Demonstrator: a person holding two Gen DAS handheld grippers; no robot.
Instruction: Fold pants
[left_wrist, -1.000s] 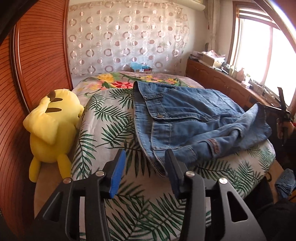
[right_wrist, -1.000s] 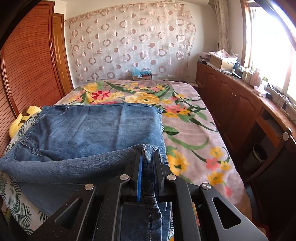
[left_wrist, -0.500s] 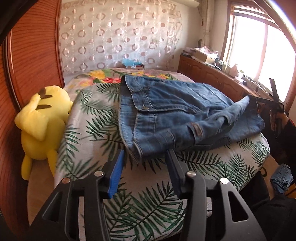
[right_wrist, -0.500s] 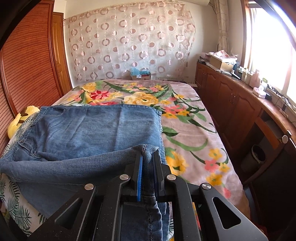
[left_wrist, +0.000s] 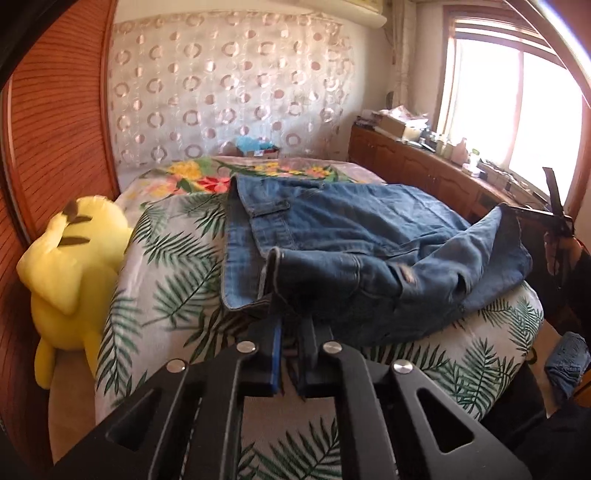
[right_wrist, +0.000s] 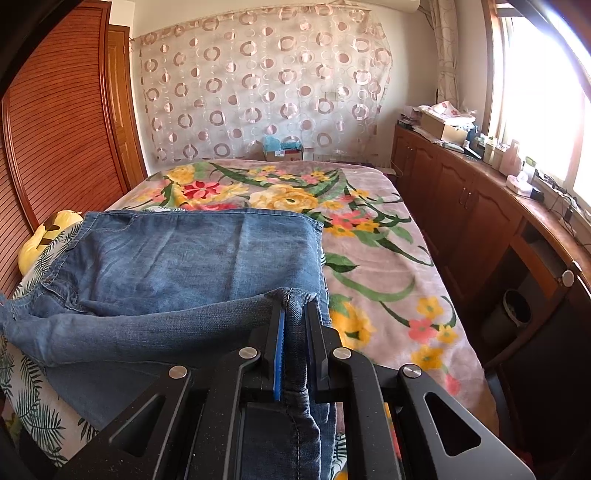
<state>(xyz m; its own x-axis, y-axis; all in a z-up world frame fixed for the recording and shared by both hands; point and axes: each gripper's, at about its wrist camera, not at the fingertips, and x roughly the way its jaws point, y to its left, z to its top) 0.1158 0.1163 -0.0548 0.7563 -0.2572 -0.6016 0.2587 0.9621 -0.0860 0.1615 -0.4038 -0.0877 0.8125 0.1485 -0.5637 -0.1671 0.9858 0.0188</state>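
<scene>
Blue denim pants (left_wrist: 369, 236) on a green palm-leaf sheet (left_wrist: 177, 258), beside a yellow plush toy (left_wrist: 70, 273)

Left wrist view is looking from the bed's (left_wrist: 155, 280) left foot corner, close over the jeans (left_wrist: 351, 236), facing the curtain (left_wrist: 229, 92). Right wrist view is looking from the right, likewise; both are sharing jeans, bed, curtain.

Left claw closes at the jeans' edge

The left claw (left_wrist: 290, 332), open a second ago, now stands nearly closed against the near edge of the jeans (left_wrist: 362, 251), whose edge lifts and curls; blur hides whether denim sits between the pads.
</scene>
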